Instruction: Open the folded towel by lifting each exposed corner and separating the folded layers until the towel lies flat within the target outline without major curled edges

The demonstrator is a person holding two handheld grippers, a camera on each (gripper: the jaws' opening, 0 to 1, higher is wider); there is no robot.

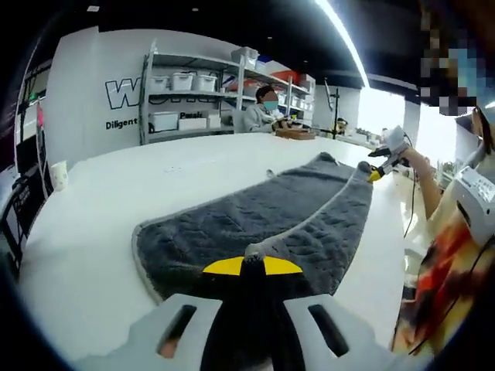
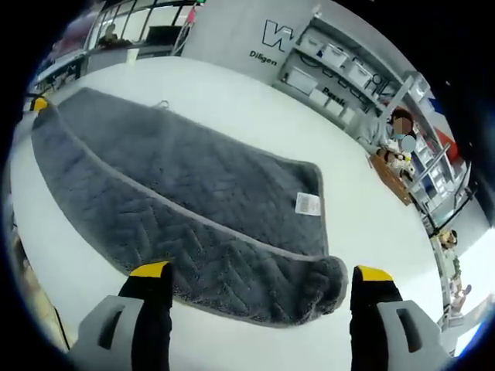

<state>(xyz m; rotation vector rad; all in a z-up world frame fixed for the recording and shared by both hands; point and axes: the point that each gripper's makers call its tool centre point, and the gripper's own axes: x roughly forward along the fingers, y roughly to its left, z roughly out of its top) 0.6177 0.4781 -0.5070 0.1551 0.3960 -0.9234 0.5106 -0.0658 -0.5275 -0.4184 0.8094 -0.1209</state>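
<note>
- The white table [image 1: 100,232] is the biggest thing here, a long glossy top, and the grey towel [image 1: 255,224] lies spread along it, roughly in the middle and closer to the person's side.
- The towel is clearly not flat yet. It's one long strip with a pale piped edge running down its length, so it looks like one layer is lying over another: I'd say it's folded in half lengthwise. In the right gripper view the towel [image 2: 193,201] has a white label on the upper layer and a rounded, slightly curled corner near the bottom.
- I can't make out any target outline on the table, so no idea how well it's lined up.
- Progress guess: early to middle. The strip is stretched out full length, but the lengthwise fold has to be opened and that curled corner smoothed.
- Long axis: it runs from one gripper to the other, basically along the table edge in front of the person.
- The left gripper [image 1: 242,265] has its yellow-tipped jaws pinched together on the near corner of the towel, which pokes up between them.
- The right gripper [image 2: 263,272] has its jaws spread wide, straddling the curled end without gripping anything that I can see.
- Far off in the left gripper view, the right gripper's yellow tip sits right at the far end of the towel.
</note>
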